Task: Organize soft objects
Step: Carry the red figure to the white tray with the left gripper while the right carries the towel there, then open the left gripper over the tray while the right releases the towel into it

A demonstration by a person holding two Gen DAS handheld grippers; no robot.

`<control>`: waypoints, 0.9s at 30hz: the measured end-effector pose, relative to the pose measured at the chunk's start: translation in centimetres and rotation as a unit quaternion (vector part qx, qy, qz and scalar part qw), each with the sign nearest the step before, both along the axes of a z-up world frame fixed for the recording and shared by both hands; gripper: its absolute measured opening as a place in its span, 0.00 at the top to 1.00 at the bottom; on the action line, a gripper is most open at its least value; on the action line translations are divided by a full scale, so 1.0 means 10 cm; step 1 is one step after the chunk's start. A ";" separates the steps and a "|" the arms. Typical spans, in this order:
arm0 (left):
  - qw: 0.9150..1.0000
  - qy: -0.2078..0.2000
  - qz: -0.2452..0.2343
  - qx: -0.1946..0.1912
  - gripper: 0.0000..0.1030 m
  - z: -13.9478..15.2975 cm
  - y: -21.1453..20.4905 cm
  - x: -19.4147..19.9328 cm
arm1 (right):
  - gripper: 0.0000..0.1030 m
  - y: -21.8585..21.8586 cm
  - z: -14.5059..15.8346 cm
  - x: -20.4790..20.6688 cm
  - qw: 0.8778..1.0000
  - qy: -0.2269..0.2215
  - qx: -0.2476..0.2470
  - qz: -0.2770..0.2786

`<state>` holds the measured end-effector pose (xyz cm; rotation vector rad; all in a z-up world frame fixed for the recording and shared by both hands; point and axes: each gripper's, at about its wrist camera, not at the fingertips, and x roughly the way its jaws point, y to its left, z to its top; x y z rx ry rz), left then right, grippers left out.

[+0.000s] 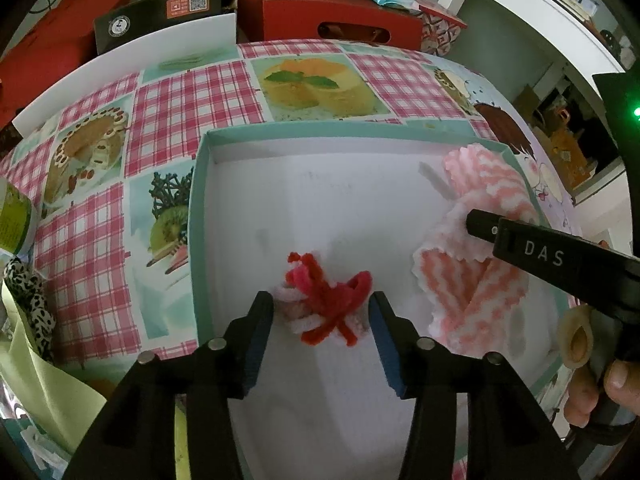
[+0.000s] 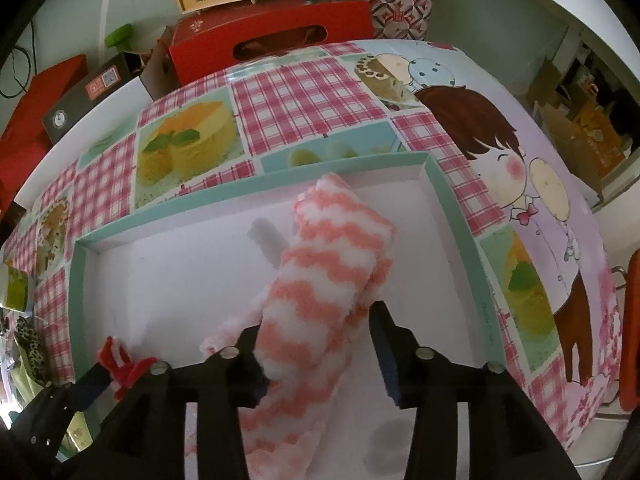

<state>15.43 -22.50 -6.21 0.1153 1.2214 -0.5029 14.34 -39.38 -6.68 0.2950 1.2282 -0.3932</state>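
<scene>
Sock [image 2: 320,280]: I see fuzzy knit cloth.
Box [image 1: 200,216]: matt card.
Worktop [image 1: 168,120]: glossy printed cover.

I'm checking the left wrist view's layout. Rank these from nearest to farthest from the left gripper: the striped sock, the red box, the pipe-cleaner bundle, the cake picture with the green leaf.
1. Pipe-cleaner bundle: between the jaws of the left gripper, in the tray.
2. Striped sock: right side of the tray.
3. Cake picture with the green leaf: on the tablecloth beyond the tray.
4. Red box: behind the table's far edge.

Yarn knot [image 1: 326,300], striped sock [image 2: 320,292] in box [image 1: 200,216]
</scene>
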 end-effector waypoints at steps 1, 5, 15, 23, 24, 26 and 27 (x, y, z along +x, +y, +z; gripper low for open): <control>1.000 -0.001 0.000 0.000 0.51 0.01 0.00 -0.01 | 0.48 0.00 0.02 0.00 1.000 -0.001 -0.003 0.000; 1.000 -0.009 -0.005 -0.004 0.49 0.08 0.02 -0.04 | 0.39 0.00 0.15 -0.02 1.000 -0.019 -0.009 -0.001; 0.999 -0.025 -0.011 -0.024 0.24 0.31 0.05 -0.13 | 0.35 0.04 0.57 -0.09 0.997 -0.077 -0.029 0.000; 0.999 -0.028 0.002 -0.043 0.24 0.44 0.16 -0.13 | 0.33 -0.05 0.67 -0.17 0.995 -0.088 -0.036 -0.018; 0.999 -0.030 0.004 -0.045 0.23 0.45 0.17 -0.13 | 0.33 -0.05 0.67 -0.18 0.995 -0.086 -0.037 -0.019; 0.998 -0.031 0.010 -0.049 0.16 0.48 0.21 -0.11 | 0.33 -0.06 0.65 -0.18 0.996 -0.083 -0.037 -0.020; 0.998 -0.033 0.014 -0.051 0.10 0.49 0.22 -0.10 | 0.32 -0.06 0.65 -0.18 0.996 -0.083 -0.037 -0.021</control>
